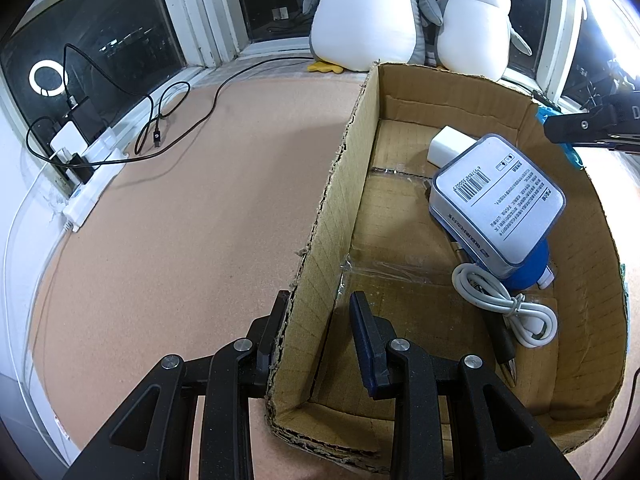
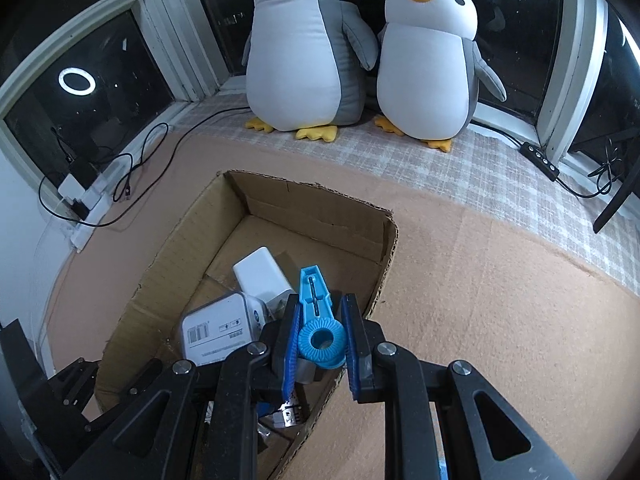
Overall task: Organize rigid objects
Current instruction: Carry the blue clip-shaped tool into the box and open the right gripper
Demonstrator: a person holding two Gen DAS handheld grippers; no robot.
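Note:
A cardboard box (image 1: 328,216) lies open on the tan mat. Inside lie a white labelled case (image 1: 500,196), a white charger block (image 1: 448,144), a coiled white cable (image 1: 508,304) and a blue round object (image 1: 528,264). My left gripper (image 1: 320,316) straddles the box's left wall, one finger outside and one inside, with a gap on the inner side. My right gripper (image 2: 320,328) is shut on a blue plastic tool (image 2: 316,312) with a ring end, held over the box's right wall (image 2: 384,276). The case (image 2: 216,328) and charger (image 2: 264,276) show below it.
Two plush penguins (image 2: 304,52) (image 2: 428,60) sit at the window behind the box. A white power strip with plugs and black cables (image 1: 80,148) lies at the left edge. A black switch strip (image 2: 540,156) lies at the right by the window.

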